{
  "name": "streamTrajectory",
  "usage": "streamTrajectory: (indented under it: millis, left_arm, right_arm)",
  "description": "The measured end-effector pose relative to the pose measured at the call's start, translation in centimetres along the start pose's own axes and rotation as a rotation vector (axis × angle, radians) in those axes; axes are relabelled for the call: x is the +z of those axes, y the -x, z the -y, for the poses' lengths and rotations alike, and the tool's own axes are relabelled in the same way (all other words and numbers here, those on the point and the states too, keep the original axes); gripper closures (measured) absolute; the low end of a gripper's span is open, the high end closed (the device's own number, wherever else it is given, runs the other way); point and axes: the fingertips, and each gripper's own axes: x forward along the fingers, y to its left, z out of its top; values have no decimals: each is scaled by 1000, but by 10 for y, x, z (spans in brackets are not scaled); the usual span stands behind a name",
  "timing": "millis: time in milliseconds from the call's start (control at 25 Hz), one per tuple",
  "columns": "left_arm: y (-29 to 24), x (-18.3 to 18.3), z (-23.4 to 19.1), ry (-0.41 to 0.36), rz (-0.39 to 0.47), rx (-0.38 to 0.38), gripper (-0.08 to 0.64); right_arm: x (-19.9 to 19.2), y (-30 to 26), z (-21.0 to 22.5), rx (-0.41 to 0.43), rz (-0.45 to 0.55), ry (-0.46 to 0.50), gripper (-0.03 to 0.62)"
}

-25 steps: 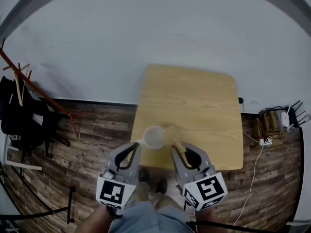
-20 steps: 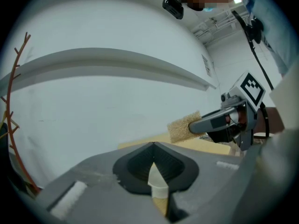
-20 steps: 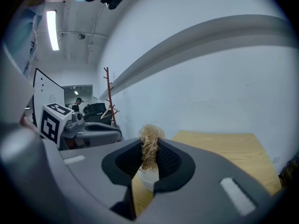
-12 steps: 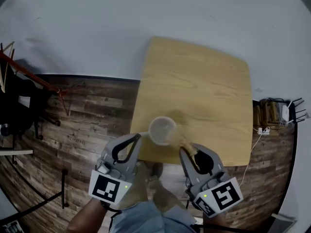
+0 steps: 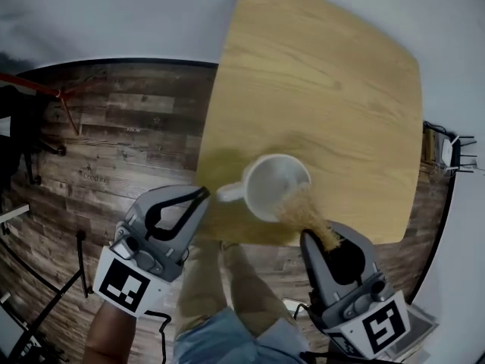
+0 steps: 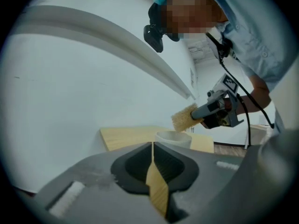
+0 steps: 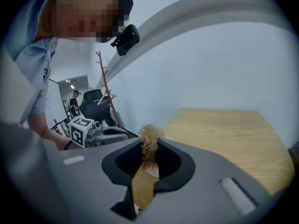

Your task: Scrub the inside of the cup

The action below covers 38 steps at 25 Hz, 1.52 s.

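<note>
A white cup [image 5: 274, 186] hangs just over the near edge of the wooden table [image 5: 326, 89], its handle [image 5: 229, 193] pointing left. My left gripper [image 5: 203, 193] is shut on the tip of that handle. In the left gripper view the cup's rim [image 6: 174, 136] shows just past the closed jaws [image 6: 153, 146]. My right gripper [image 5: 327, 237] is shut on a tan fibrous scrubber [image 5: 301, 205] that rests at the cup's near-right rim. The scrubber [image 6: 184, 118] sits above the rim in the left gripper view, and it [image 7: 149, 141] hides most of the cup in the right gripper view.
Dark plank floor [image 5: 129, 135] lies left of the table. A red coat rack [image 5: 61, 93] stands far left, and cables with a power strip [image 5: 447, 150] lie at the right. My legs are below the table's near edge. The table's far half is bare wood.
Both grippers have come down toward the table with the cup and the scrubber. The cup now looks larger and sits further in from the table's left corner.
</note>
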Motion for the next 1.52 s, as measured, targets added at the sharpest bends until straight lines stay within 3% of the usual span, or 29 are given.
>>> streamTrajectory:
  millis: [80, 240, 520, 840, 1040, 1160, 1360, 1520]
  left_arm:
    - [-3, -3, 1, -42, 3, -60, 532]
    - [-13, -9, 11, -104, -11, -155, 439]
    - [-19, -10, 19, -173, -56, -294, 431]
    - [-41, -37, 36, -202, -140, -352, 405]
    - [-55, -48, 36, -228, -192, -340, 407]
    - [-57, -51, 36, -245, -222, -362, 457]
    - [-57, -52, 37, -214, -303, -405, 465]
    - [-57, -57, 34, -238, -352, -447, 469]
  right_arm:
    - [-3, -6, 1, 2, -15, -15, 528]
    - [-8, -9, 4, -6, -37, -5, 528]
    - [-6, -15, 8, -13, -44, -18, 528]
    - [-16, -13, 11, -21, -83, -49, 528]
    - [-19, -13, 17, -35, -82, -40, 528]
    - [-19, -15, 16, -36, -98, -53, 528]
    - [-4, -19, 17, -27, -67, -52, 528]
    - [-23, -17, 26, -2, -151, -29, 528]
